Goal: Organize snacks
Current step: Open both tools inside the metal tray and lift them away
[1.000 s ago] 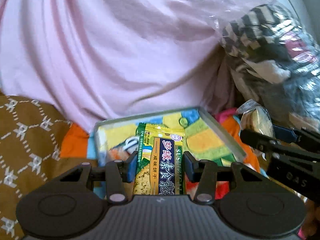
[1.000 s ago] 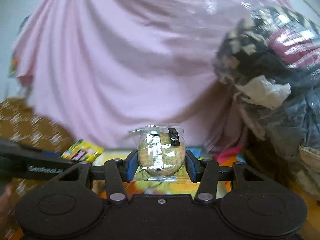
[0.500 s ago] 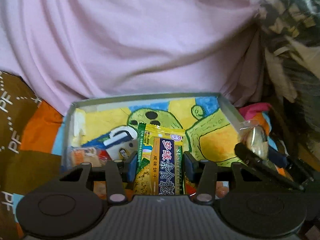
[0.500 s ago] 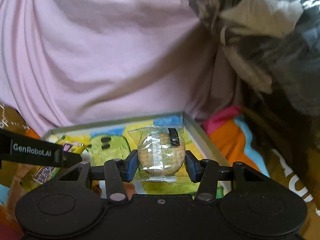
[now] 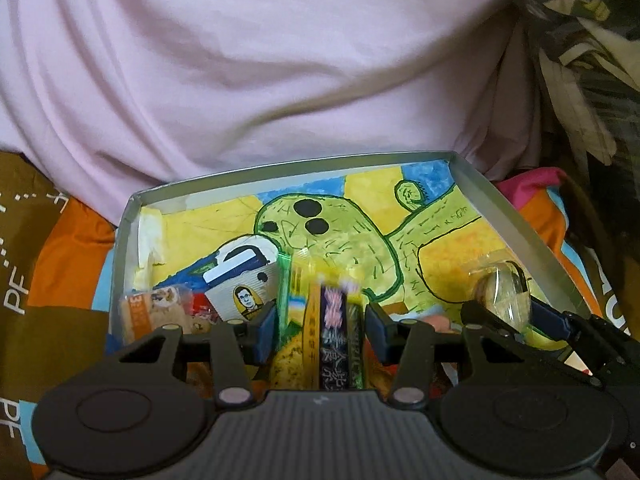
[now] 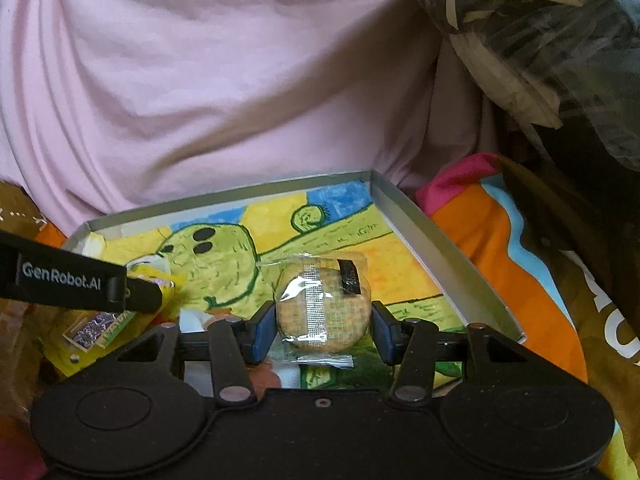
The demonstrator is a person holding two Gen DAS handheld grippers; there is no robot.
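Pink, softly creased cloth (image 5: 248,64) fills the far side of both views, with crinkled clear plastic over dark striped fabric (image 6: 560,52) at the far right. Underneath lies a bedspread (image 6: 492,248) in orange, brown and blue. On it sits a shallow grey tray (image 5: 516,220) with thin upright walls, its floor lined with a crayon drawing of a green cactus-like figure on yellow. At the tray's near left lie a white carton with a printed face (image 5: 240,276) and an orange wrapped snack (image 5: 148,312). The left gripper (image 5: 320,328) pinches a glossy yellow-green cracker packet (image 5: 332,332), blurred, over the tray's near edge. The right gripper (image 6: 324,328) clamps a round, grid-textured cracker in clear film (image 6: 320,304) above the tray's near right.
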